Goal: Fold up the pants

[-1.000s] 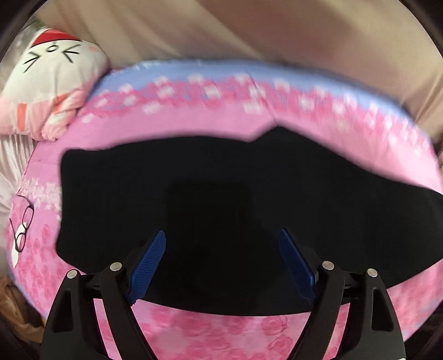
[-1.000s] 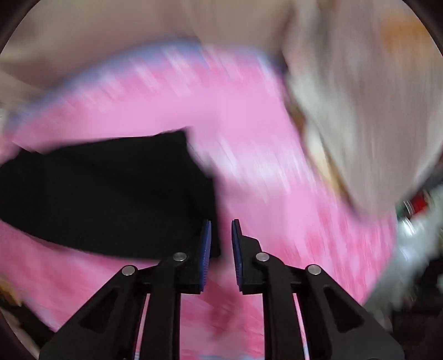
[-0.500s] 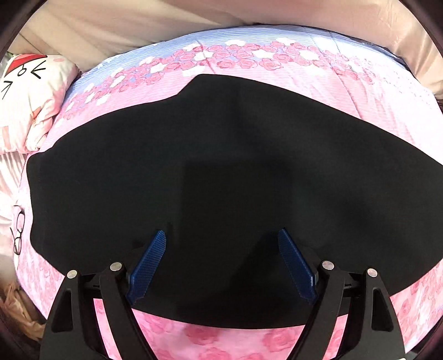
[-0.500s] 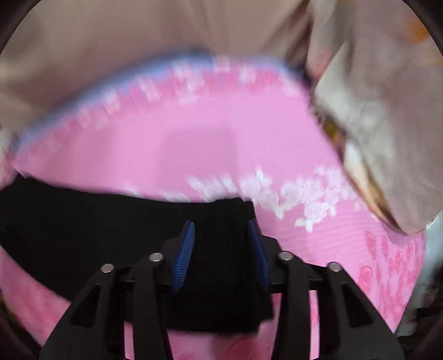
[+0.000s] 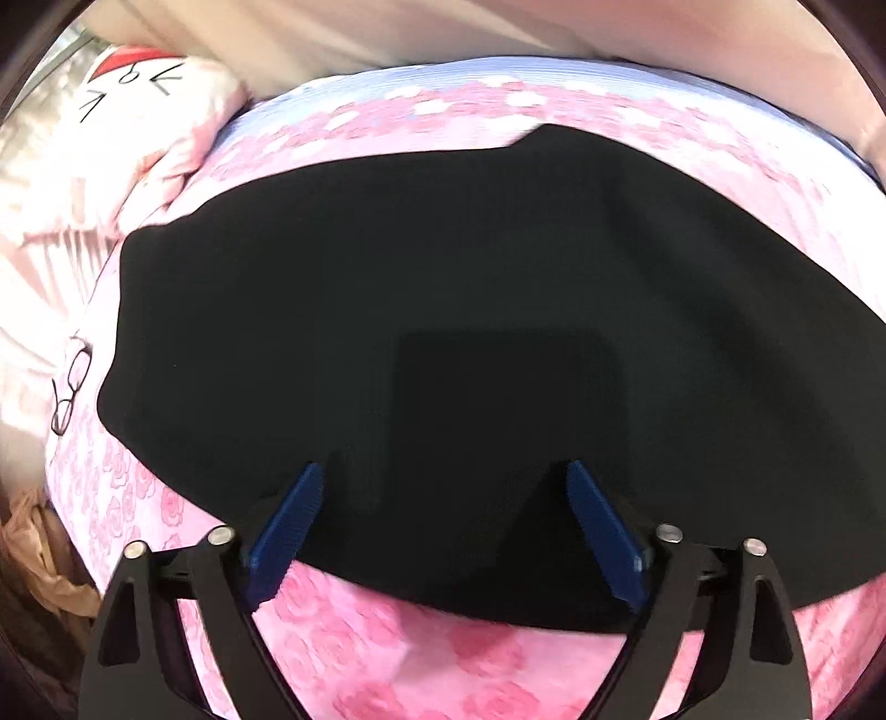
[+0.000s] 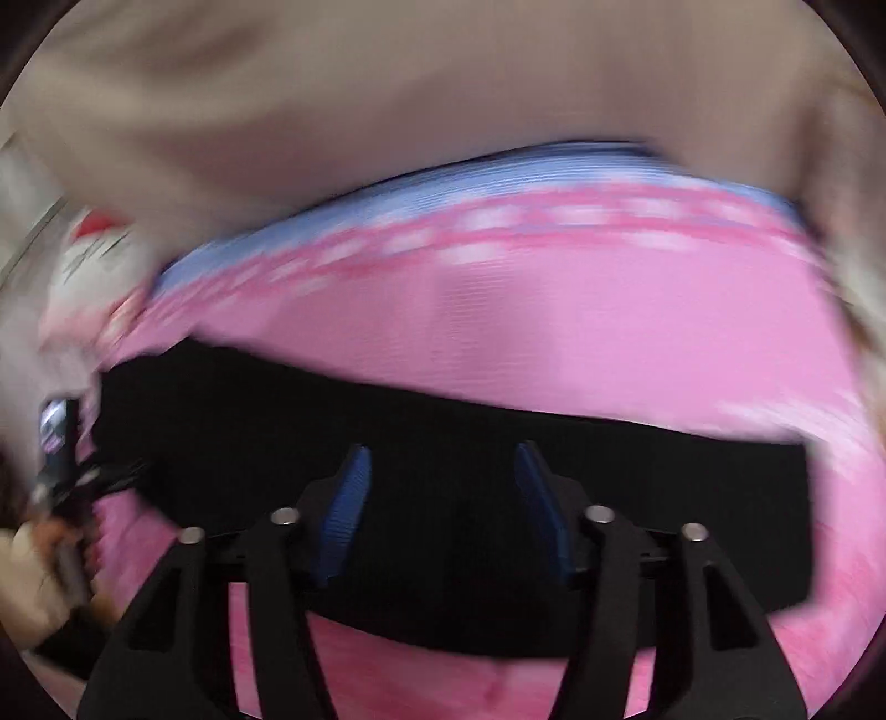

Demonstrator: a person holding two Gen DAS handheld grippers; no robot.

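Note:
Black pants (image 5: 415, 310) lie spread flat across a pink rose-print bed sheet (image 5: 387, 664). In the left wrist view they fill the middle, with the wide part at the left and a leg running off right. My left gripper (image 5: 443, 487) is open and empty, hovering over the near edge of the pants. In the right wrist view the pants (image 6: 664, 498) form a long black band whose end lies at the right. My right gripper (image 6: 440, 471) is open and empty over the band. This view is motion-blurred.
A cartoon-face pillow (image 5: 144, 111) lies at the far left of the bed. A pair of glasses (image 5: 69, 387) rests on the sheet left of the pants. Beige fabric (image 5: 443, 33) lies behind the bed. The left gripper and hand (image 6: 50, 498) show at the right view's left edge.
The right gripper opened from nearly shut to wide and swung left over the pant leg. The left gripper stayed open and drew back a little from the pants.

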